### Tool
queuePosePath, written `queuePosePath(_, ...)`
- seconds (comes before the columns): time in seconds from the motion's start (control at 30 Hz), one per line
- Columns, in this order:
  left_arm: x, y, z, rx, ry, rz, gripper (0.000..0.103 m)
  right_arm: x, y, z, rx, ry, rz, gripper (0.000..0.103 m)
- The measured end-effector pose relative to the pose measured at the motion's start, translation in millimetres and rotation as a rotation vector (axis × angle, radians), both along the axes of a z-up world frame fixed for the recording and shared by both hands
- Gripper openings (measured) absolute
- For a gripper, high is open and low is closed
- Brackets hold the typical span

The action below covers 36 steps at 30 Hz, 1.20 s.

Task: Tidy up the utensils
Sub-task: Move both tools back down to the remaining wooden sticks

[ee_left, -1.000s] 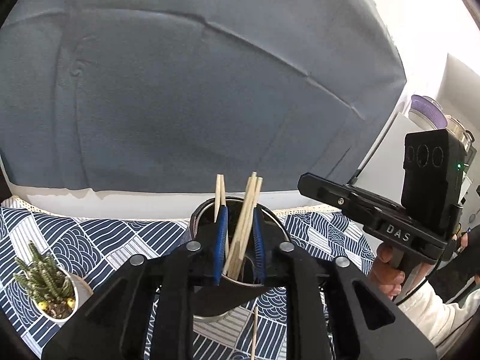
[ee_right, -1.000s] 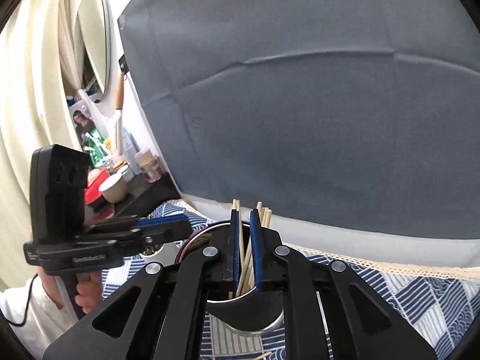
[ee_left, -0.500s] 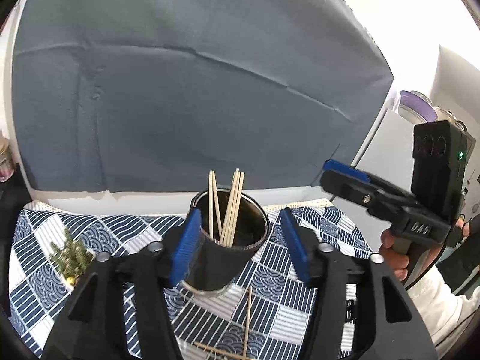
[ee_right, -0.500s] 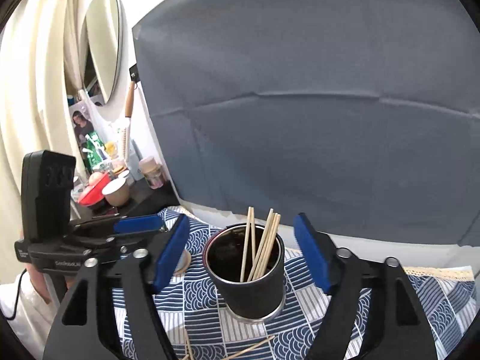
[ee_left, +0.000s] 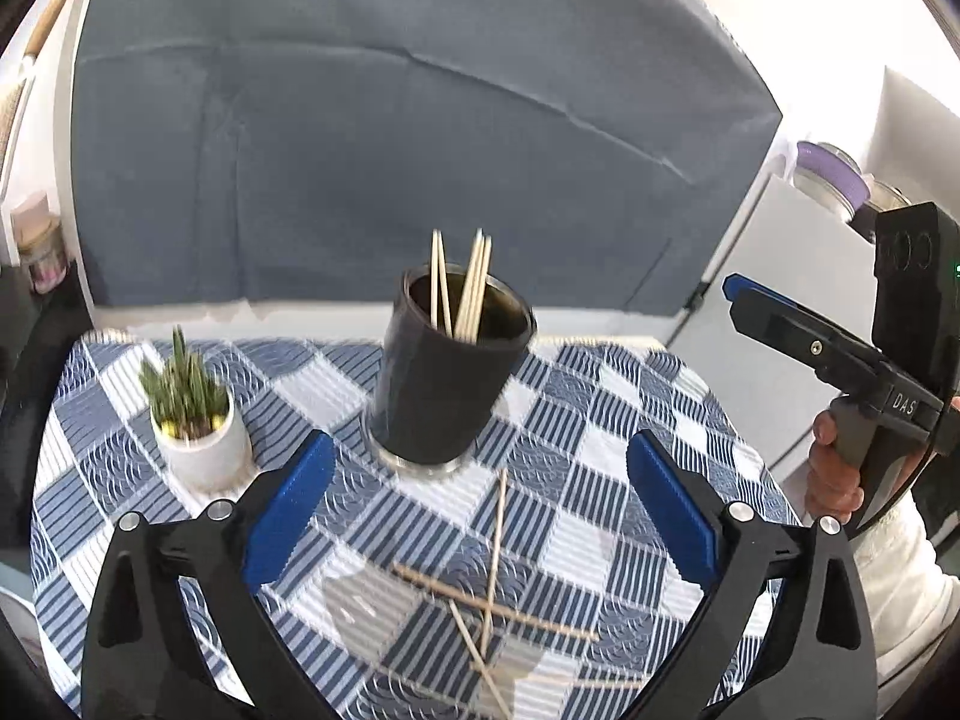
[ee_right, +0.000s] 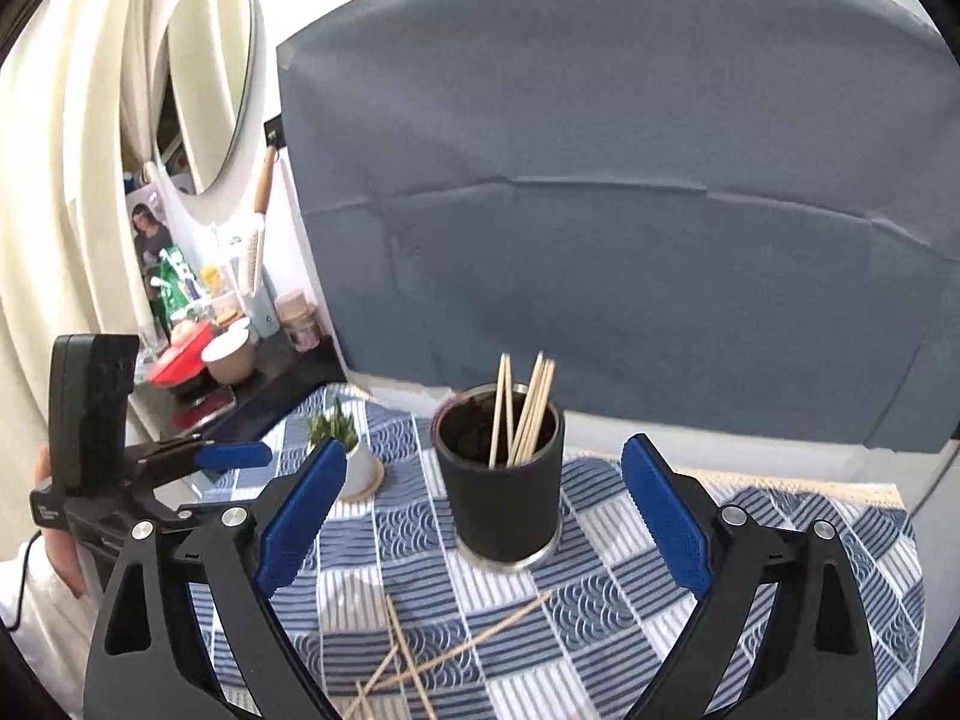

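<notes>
Left side, off the table: a dark shelf (ee_right: 264, 387) cluttered with jars, a cream bowl (ee_right: 227, 354) and a red dish (ee_right: 180, 354); a round mirror (ee_right: 207, 75) hangs above it. Grey backdrop cloth (ee_left: 390, 150) behind the whole table. On the blue-and-white patterned tablecloth (ee_left: 600, 420), a small succulent in a white pot (ee_left: 195, 420) sits at left, near the cup but apart from it. Nothing lies between either tool and the cup.

Centre: black cup (ee_left: 447, 369) with a metal base, upright on the cloth. It holds several wooden sticks (ee_left: 462, 288), standing and leaning on the rim, tips above the lip. More loose sticks (ee_left: 489, 594) lie crossed on the cloth in front of the cup, thin, pale, overlapping one another, well short of the cup base except one reaching close to it.

Left gripper (ee_left: 480, 534): blue pads spread wide, jaws just been opening, nothing between them but the cloth and the loose sticks below. Right gripper (ee_right: 483, 513): same, wide apart, just been opening, the cup seen between its pads but untouched. Far right, a white cabinet (ee_left: 774, 276) with a purple-lidded jar (ee_left: 831, 168) on top.
</notes>
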<state>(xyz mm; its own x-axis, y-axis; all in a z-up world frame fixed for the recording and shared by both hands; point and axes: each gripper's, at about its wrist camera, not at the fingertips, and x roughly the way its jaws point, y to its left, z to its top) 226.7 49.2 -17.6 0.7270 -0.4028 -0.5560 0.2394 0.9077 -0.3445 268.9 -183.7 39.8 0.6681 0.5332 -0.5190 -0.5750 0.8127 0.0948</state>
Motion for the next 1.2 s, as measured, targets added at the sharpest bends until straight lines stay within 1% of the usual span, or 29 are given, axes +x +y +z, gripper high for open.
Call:
queuePosePath(0.07,-9,-1,-10,-0.004,0.028,-0.006,0.097,-12,1,-9,-0.030,0.024,0.000,0.090)
queuePosePath(0.17,-19,-1,-25,-0.012,0.073,-0.022,0.097,-30,1,-24,-0.048,0.051,-0.001,0.090)
queuePosePath(0.3,-36,-5,-46,-0.012,0.132,-0.053,0.097,-50,0,-50,-0.069,0.118,-0.023,0.090)
queuePosePath(0.4,-47,-9,-61,0.003,0.169,-0.068,0.097,-59,-3,-67,-0.084,0.163,-0.037,0.090)
queuePosePath(0.47,-54,-10,-70,0.018,0.177,-0.067,0.097,-64,-5,-81,-0.096,0.198,-0.043,0.090)
queuePosePath(0.6,-67,-13,-88,0.020,0.209,-0.084,0.097,-69,-6,-102,-0.134,0.248,-0.027,0.090)
queuePosePath(0.77,-76,-20,-109,0.020,0.268,-0.084,0.097,-67,0,-128,-0.208,0.306,0.015,0.090)
queuePosePath(0.93,-81,-37,-129,0.022,0.344,-0.113,0.097,-54,4,-155,-0.283,0.394,0.066,0.090)
queuePosePath(1.07,-84,-51,-141,0.090,0.383,-0.085,0.097,-39,5,-172,-0.316,0.468,0.114,0.090)
queuePosePath(1.17,-87,-59,-149,0.134,0.407,-0.040,0.097,-29,10,-183,-0.351,0.506,0.166,0.090)
queuePosePath(1.2,-87,-61,-151,0.151,0.415,-0.012,0.097,-27,12,-186,-0.367,0.513,0.184,0.090)
